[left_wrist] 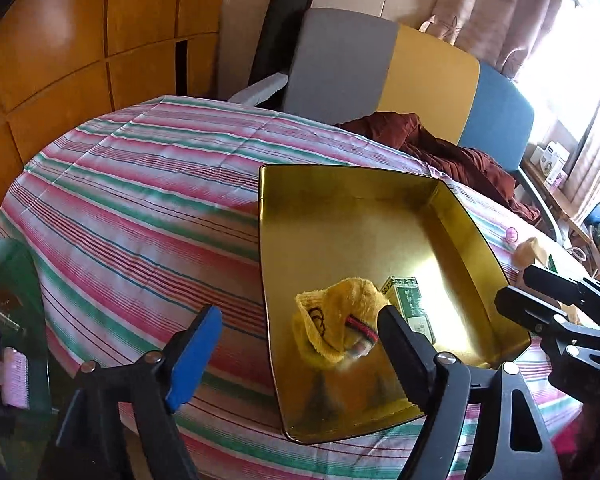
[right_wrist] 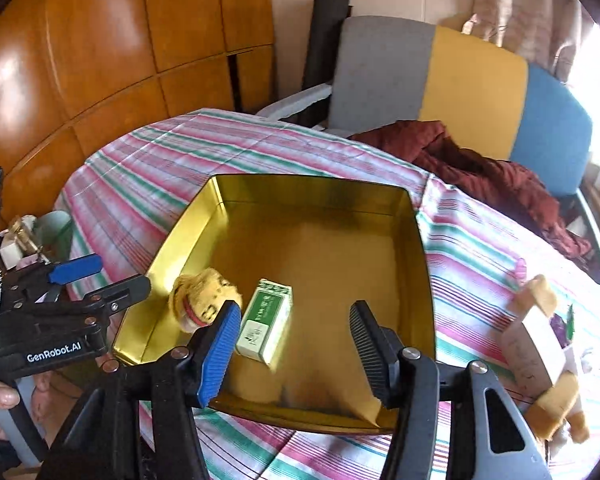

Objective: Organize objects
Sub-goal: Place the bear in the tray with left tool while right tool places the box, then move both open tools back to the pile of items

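A gold metal tin (left_wrist: 452, 216) (right_wrist: 416, 240) stands open on the striped tablecloth. Inside it lie a yellow cloth toy (left_wrist: 338, 314) (right_wrist: 202, 294) and a small green-and-white box (left_wrist: 412, 304) (right_wrist: 266, 320). My left gripper (left_wrist: 300, 328) is open and empty over the tin's left rim, next to the toy. It also shows in the right wrist view (right_wrist: 112, 276). My right gripper (right_wrist: 294, 334) is open and empty above the tin's near side, over the box. It shows at the right edge of the left wrist view (left_wrist: 516, 286).
A cream and tan object (right_wrist: 540, 344) lies on the cloth right of the tin. A dark red cloth (right_wrist: 480, 172) lies at the table's far edge before a grey, yellow and blue chair (right_wrist: 472, 84). A green container with small items (left_wrist: 8, 312) stands at the left.
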Demonstrator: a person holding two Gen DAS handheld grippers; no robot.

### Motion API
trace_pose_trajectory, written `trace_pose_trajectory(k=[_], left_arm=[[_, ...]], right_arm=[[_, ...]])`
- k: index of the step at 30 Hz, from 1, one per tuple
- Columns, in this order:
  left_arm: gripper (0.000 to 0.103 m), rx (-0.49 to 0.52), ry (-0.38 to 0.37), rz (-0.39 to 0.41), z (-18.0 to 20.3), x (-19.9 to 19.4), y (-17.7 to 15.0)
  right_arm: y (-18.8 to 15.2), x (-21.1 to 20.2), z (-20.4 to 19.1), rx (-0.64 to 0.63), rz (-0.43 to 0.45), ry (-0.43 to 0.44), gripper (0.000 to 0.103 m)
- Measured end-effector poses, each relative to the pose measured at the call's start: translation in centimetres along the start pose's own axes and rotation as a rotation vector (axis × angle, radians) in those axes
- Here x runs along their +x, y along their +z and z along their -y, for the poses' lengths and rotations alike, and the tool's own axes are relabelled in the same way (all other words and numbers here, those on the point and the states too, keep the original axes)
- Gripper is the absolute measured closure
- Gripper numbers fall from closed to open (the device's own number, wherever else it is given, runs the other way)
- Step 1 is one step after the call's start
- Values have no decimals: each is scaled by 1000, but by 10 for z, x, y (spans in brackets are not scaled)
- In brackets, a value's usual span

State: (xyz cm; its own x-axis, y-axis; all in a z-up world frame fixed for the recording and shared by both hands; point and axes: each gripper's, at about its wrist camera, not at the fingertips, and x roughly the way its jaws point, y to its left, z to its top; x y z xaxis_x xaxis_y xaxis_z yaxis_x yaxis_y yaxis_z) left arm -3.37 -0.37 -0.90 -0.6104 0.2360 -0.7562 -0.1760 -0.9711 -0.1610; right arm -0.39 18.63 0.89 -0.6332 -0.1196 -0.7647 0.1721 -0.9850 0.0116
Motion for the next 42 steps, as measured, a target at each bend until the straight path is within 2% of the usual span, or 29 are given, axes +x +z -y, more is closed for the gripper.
trace_pose_trajectory(k=[4, 28, 35, 42], left_arm=[[20, 3, 0, 2, 2, -1, 1], [19, 51, -21, 0, 25, -8, -5], [17, 85, -53, -10, 40, -5, -4], [14, 168, -124, -28, 78, 2, 1]], right_arm=[[-1, -4, 1, 6, 5, -34, 41], [-12, -19, 9, 11, 41, -84, 40], [-31, -10, 40, 73, -7, -126, 39], [-68, -5, 97, 191, -93, -204, 39]])
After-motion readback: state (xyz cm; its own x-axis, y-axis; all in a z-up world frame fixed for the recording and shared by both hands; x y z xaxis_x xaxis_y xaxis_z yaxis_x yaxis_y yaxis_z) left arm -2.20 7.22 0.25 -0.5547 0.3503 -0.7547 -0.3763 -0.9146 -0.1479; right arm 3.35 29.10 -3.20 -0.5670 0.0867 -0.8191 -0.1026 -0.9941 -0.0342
